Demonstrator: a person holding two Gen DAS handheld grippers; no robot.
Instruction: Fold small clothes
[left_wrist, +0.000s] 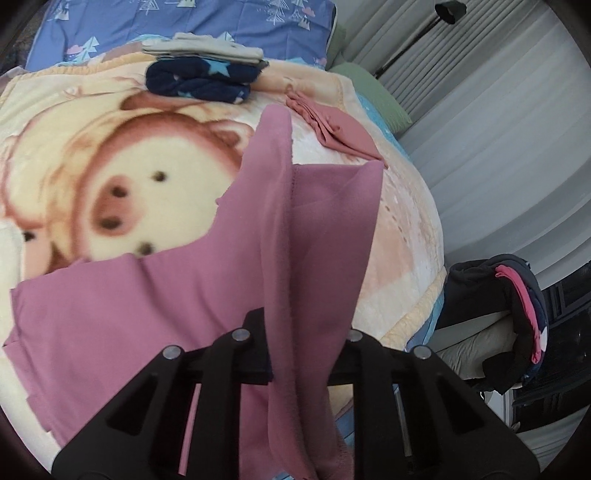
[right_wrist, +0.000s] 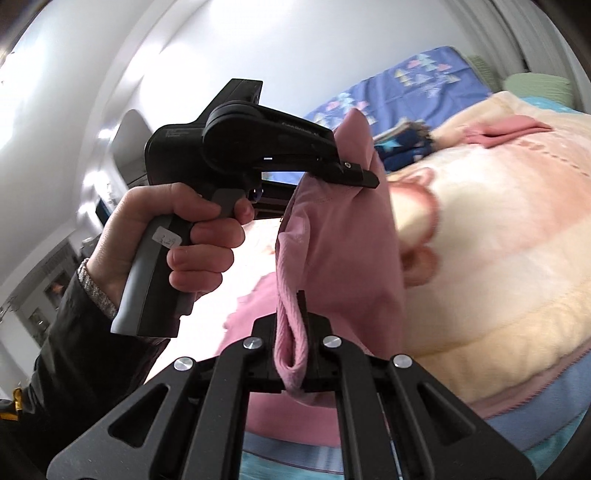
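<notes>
While 2 grippers pinch, pink garment (left_wrist: 288, 229) hangs.

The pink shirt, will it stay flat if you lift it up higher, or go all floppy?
Probably floppy: the pink shirt already hangs in soft folds from the left gripper. It likely weighs little, since the right gripper holds it by a thin pinch of ribbed edge. It may sway.

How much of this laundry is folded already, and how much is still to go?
Done: a small folded stack of navy star-print and beige pieces sits at the far end of the bear blanket. In hand: the left gripper and right gripper are both shut on the pink garment, lifting one edge while the rest lies on the blanket. Left: finishing this fold, perhaps the crumpled coral piece, possibly the dark clothes beside the bed.
</notes>
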